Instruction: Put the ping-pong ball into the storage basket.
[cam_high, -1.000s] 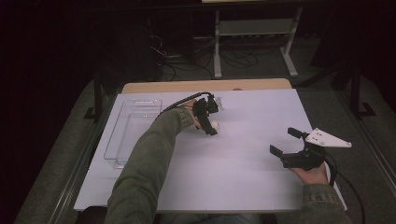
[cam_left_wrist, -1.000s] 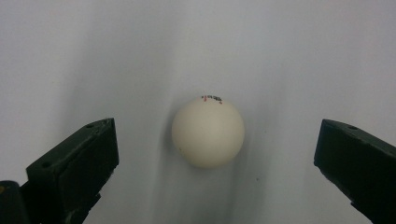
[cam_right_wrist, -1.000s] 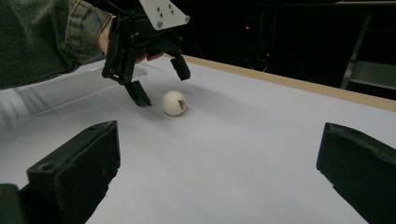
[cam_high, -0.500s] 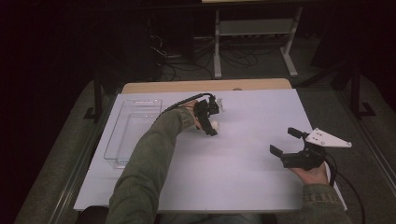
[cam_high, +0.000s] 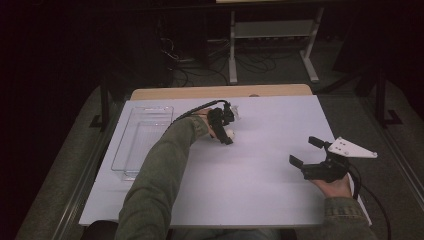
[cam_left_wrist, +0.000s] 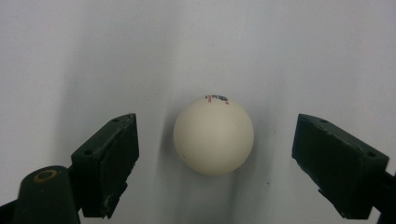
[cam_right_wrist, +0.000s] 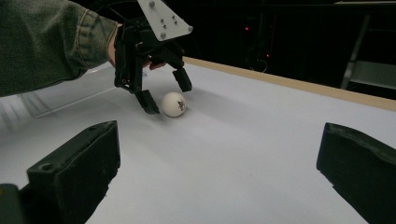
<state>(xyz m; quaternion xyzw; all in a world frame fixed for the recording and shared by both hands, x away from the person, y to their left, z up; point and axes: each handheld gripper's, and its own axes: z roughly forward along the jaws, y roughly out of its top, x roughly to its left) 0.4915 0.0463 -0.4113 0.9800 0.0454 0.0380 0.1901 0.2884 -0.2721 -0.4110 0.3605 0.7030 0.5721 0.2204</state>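
A white ball (cam_left_wrist: 214, 142) with a small printed mark lies on the white table top (cam_high: 270, 150). My left gripper (cam_left_wrist: 217, 140) points down over it, with a jaw on each side. The jaws have just been closing, but a gap remains on both sides and the pads do not touch the ball. From the high view the left gripper (cam_high: 225, 131) and the ball (cam_high: 229, 134) sit near the table's back middle. The right gripper view shows the left gripper (cam_right_wrist: 166, 93) straddling the ball (cam_right_wrist: 173, 103). My right gripper (cam_high: 305, 151) rests open and holds nothing at the front right.
A clear plastic tray (cam_high: 142, 140) stands at the left side of the table. A wooden strip (cam_high: 220, 92) runs along the far edge. Behind the table are a metal stand (cam_high: 272, 45) and loose cables on the dark floor.
The left gripper's jaws look slightly narrower around the ball. Both hands stay where they were.
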